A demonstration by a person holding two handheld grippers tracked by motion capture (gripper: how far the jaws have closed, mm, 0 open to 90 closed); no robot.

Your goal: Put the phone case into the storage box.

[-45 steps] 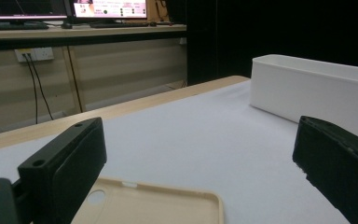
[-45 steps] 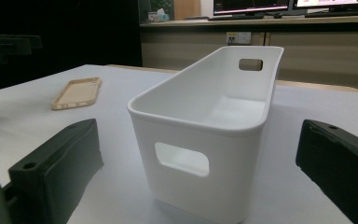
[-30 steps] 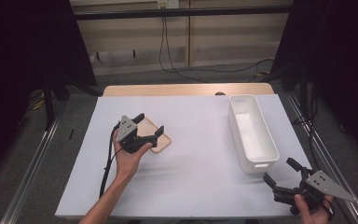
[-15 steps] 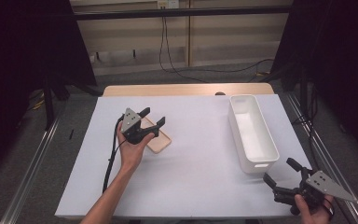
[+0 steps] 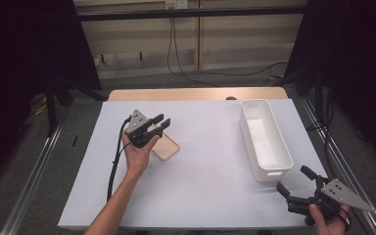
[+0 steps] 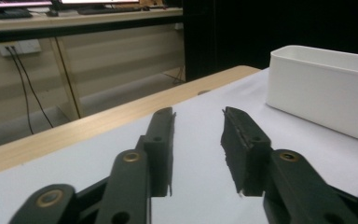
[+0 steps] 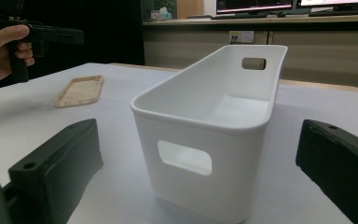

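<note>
— Your white bin [image 7: 200, 154] looks like smooth moulded plastic with a soft sheen. And the beige phone case [image 7: 80, 90]?

— It looks like matt, rubbery plastic. The sheet [image 5: 210, 191] covering your table reads as matt white paper or film, and a strip of pale wood-grain tabletop [image 5: 196, 94] shows at its far edge.

— And your tools?

— The left gripper [image 6: 198, 140] has matt black plastic jaws with brass-coloured rivets and rough-edged pads. The right gripper [image 5: 293, 183] carries a dull grey plate, metal by its look.
</note>
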